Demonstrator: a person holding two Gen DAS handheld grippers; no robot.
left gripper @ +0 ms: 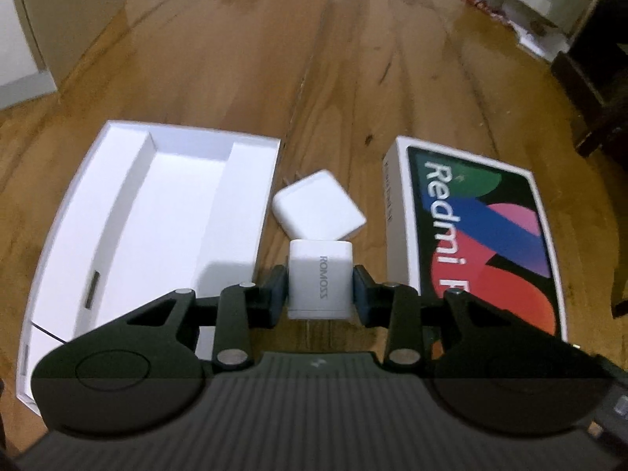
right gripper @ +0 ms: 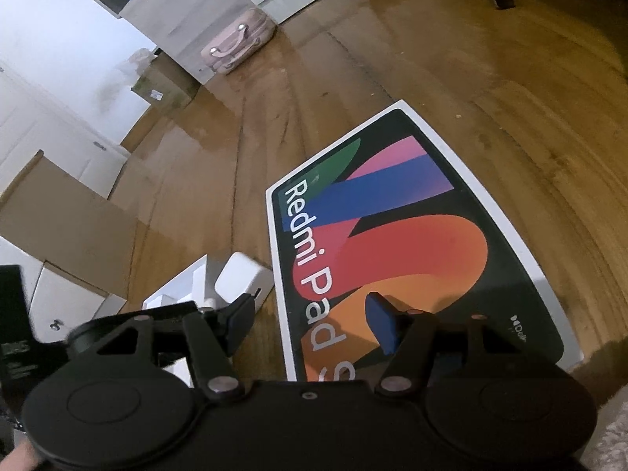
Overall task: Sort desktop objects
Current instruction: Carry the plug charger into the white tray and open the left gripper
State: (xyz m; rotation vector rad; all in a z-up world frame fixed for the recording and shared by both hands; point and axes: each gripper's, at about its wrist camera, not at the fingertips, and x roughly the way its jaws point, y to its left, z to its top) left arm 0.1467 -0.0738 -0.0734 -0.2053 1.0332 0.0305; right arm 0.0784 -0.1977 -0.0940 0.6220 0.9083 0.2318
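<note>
The left gripper (left gripper: 320, 284) is clamped on a small white cube-shaped plastic charger printed ROMOSS (left gripper: 320, 278), its two blue-padded fingers (left gripper: 277, 288) pressing the charger's left and right sides and holding it above the brown wooden floor (left gripper: 314, 59). Just beyond the held charger, a second, flatter white square plastic charger with metal prongs (left gripper: 318, 204) lies on the floor, in the gap between two boxes. To its left sits an open white cardboard box tray with a shallow central recess (left gripper: 157, 212); to its right lies a closed white-edged Redmi Pad box lid with a black face and coloured stripes (left gripper: 482, 235). Both boxes rest flat on the floor, each just beside the flat charger.

The right gripper (right gripper: 310, 318) hangs with its jaws spread wide and nothing between them, above the near end of the Redmi Pad box lid (right gripper: 392, 235). Its right blue pad (right gripper: 382, 324) sits over the lid's orange area, while its left finger is over bare floor beside the lid's left edge. In this view the flat white charger (right gripper: 243, 276) shows left of the lid. Farther off, a pink suitcase (right gripper: 237, 45) lies by a white cabinet (right gripper: 188, 19).
</note>
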